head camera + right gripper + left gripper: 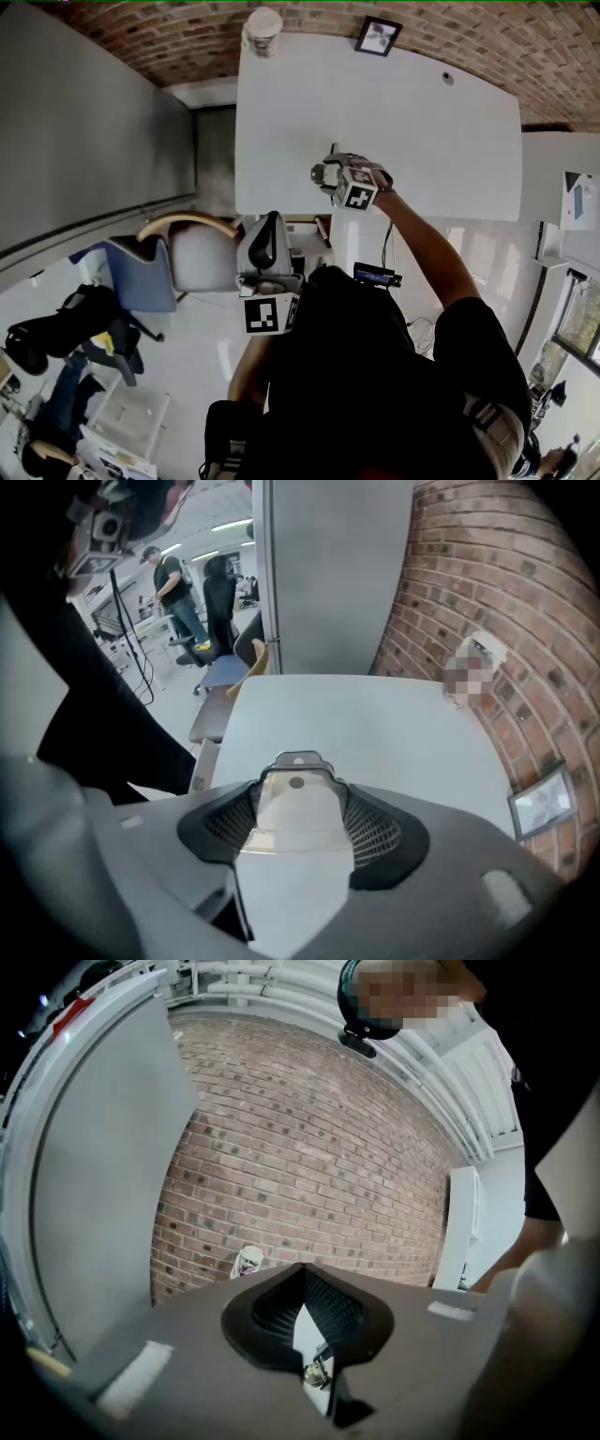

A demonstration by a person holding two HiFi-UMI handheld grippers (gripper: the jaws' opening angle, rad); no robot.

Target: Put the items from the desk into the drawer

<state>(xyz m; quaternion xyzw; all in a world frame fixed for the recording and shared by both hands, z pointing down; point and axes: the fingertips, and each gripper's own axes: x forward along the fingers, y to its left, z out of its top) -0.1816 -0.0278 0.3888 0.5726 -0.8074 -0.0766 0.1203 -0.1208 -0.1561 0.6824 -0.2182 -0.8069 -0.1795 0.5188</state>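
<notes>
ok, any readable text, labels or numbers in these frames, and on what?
No text reads clearly.
Paper cup: printed, too small to read.
Picture frame: image only, blurred.
Marker cubes: square patterns, no characters.
White box at the right edge: blue print, too small.
Clear plastic piece in the right gripper's jaws: no print seen.

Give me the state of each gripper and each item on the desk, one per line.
Left gripper: jaws shut, nothing between them, held short of the desk.
Right gripper: jaws shut on a clear plastic item, over the desk.
Cup: upright at the desk's far edge.
Picture frame: standing at the far edge by the brick wall.
</notes>
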